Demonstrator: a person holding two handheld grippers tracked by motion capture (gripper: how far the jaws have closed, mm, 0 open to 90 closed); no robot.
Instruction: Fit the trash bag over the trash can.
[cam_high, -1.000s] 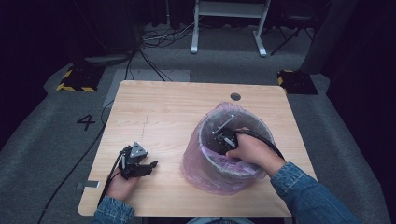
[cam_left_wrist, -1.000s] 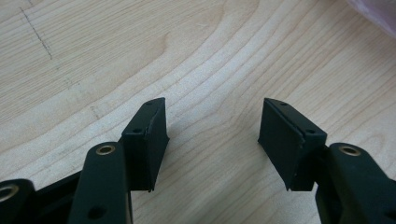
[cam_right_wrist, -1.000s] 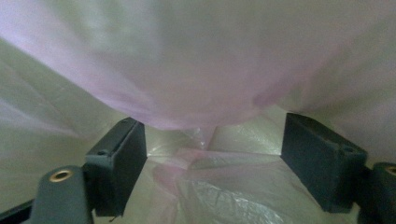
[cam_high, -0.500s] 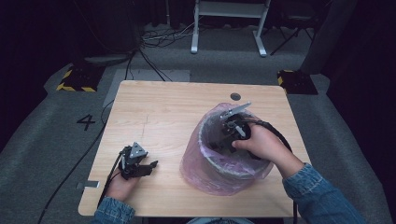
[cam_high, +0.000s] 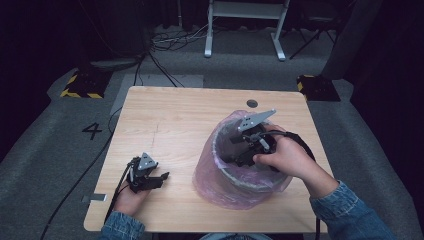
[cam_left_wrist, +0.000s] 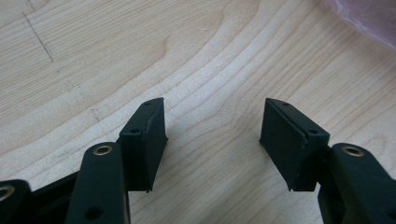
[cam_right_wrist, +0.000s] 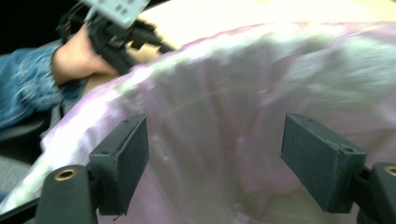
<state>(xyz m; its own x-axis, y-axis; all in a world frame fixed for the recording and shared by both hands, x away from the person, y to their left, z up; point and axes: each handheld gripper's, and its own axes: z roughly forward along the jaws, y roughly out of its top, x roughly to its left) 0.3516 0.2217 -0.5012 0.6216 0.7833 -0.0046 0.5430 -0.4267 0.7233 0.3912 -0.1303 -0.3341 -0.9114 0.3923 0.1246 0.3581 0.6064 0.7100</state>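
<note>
A round bin lined with a pink plastic bag (cam_high: 220, 186) stands on the right half of the wooden table (cam_high: 170, 120). My right gripper (cam_high: 235, 156) is in the bin's mouth, pointing down and left into it. In the right gripper view the gripper (cam_right_wrist: 215, 140) is open before the blurred bag wall (cam_right_wrist: 224, 84); the jaws have just closed a touch, with nothing pressed between them. My left gripper (cam_high: 161, 179) rests on the table at the front left. It stands open over bare wood (cam_left_wrist: 212, 121), with a corner of the bag (cam_left_wrist: 369, 18) ahead.
A dark round grommet (cam_high: 252, 103) sits near the table's far edge. Behind the table stand white frame legs (cam_high: 245, 30), floor cables, and yellow-black blocks (cam_high: 80, 85) at both sides. The left gripper (cam_right_wrist: 152, 39) and its hand show beyond the bag in the right gripper view.
My right hand has lifted its gripper from deep inside the bin up to the rim. The left hand and its gripper have stayed where they were.
</note>
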